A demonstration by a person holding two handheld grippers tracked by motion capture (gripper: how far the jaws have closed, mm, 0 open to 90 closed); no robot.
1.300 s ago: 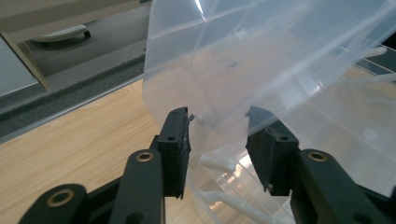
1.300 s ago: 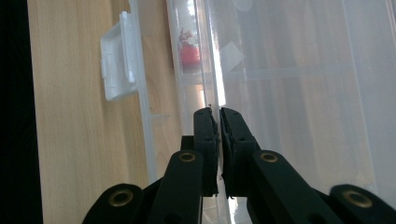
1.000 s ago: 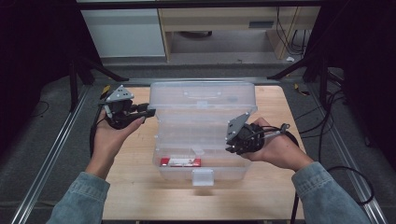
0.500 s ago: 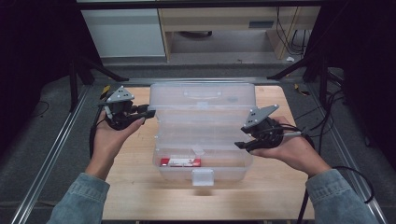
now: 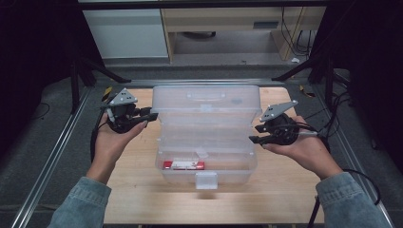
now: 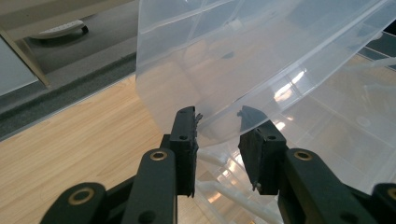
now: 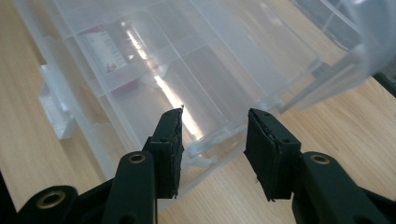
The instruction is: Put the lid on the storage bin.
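Box [image 5: 205, 156] sits mid-table, lid [image 5: 206, 100] raised behind. Your left gripper [image 5: 153, 115] gapes by lid's left edge (likely steadying it). Right gripper [image 5: 254, 139], jaws apart, empty, waits at box's right wall, ready to brace base.

lab | alu rail frame [image 5: 50, 156] – black curtains [image 5: 33, 42] – cables [image 5: 340, 102]

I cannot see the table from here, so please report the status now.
Left gripper open at lid edge. Right gripper open beside clear box. Lid raised, red item inside. Nothing blocking.
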